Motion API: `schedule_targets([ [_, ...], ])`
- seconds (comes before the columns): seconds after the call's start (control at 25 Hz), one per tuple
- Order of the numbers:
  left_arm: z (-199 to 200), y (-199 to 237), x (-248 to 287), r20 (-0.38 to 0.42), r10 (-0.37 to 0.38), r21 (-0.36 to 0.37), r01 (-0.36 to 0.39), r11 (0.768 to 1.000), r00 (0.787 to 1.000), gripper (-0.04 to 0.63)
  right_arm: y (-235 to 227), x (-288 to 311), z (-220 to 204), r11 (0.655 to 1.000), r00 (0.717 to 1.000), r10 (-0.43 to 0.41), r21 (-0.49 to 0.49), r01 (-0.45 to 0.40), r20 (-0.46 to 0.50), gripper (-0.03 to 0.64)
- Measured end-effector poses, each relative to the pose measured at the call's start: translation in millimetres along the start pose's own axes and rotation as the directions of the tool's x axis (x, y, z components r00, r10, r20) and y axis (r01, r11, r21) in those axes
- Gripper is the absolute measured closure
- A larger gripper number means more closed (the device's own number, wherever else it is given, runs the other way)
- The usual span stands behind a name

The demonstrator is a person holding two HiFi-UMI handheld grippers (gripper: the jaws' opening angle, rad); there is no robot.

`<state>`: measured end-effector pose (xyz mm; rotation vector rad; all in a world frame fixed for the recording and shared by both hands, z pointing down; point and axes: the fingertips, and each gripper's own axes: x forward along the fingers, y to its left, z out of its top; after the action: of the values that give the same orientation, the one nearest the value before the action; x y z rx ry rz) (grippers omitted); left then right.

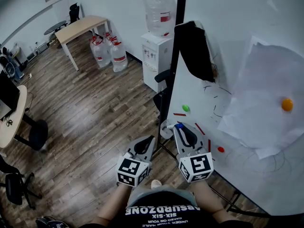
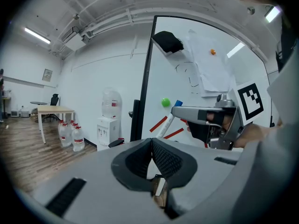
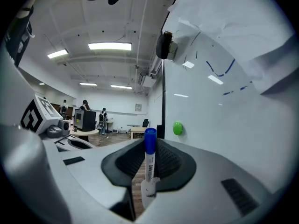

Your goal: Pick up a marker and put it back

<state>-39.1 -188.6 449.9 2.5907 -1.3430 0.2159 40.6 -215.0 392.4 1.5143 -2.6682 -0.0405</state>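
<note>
**Desk:** What does the right gripper (image 1: 183,130) hold?

**Photographer:** Its 2 jaws are clamped on a white marker (image 3: 149,161) with a blue cap. The marker stands upright between the pads, with its cap just above the jaw tips.

**Desk:** And where is the marker in the room?

**Photographer:** It is up in the air in front of the lower left part of a whiteboard (image 1: 213,13). A green magnet (image 1: 185,108) and a few red strips (image 1: 179,114) are close by. In the left gripper view the marker slants up from the right gripper, with its cap just beside the green magnet.

**Desk:** The left gripper (image 2: 152,147)?

**Photographer:** Its jaws are together, tip to tip, with nothing between them. The person holds it just beside the right gripper, a little lower, over the wooden floor (image 1: 95,113).

**Desk:** What else is on the board?

**Photographer:** A large sheet of paper (image 1: 270,80) is pinned by 1 orange magnet (image 1: 287,104). A black cloth (image 1: 195,51) hangs near the board's left edge. A red magnet (image 1: 221,149) sits low on the board, and there are thin pen lines around it.

**Desk:** Background?

**Photographer:** A water dispenser (image 1: 156,56) stands by the board's dark frame. Spare water bottles (image 1: 110,51) are grouped on the floor next to a pale table (image 1: 80,26).
</note>
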Motion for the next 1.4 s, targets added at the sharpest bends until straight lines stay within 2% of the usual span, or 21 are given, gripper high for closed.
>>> schedule_targets([
  [1.4,-14.3,6.1,11.6,-0.040,0.014,-0.021,-0.014,1.000,0.999,0.587,-0.4,26.4,-78.2,0.997,0.981,0.019,-0.065,-0.032,-0.192,0.552],
])
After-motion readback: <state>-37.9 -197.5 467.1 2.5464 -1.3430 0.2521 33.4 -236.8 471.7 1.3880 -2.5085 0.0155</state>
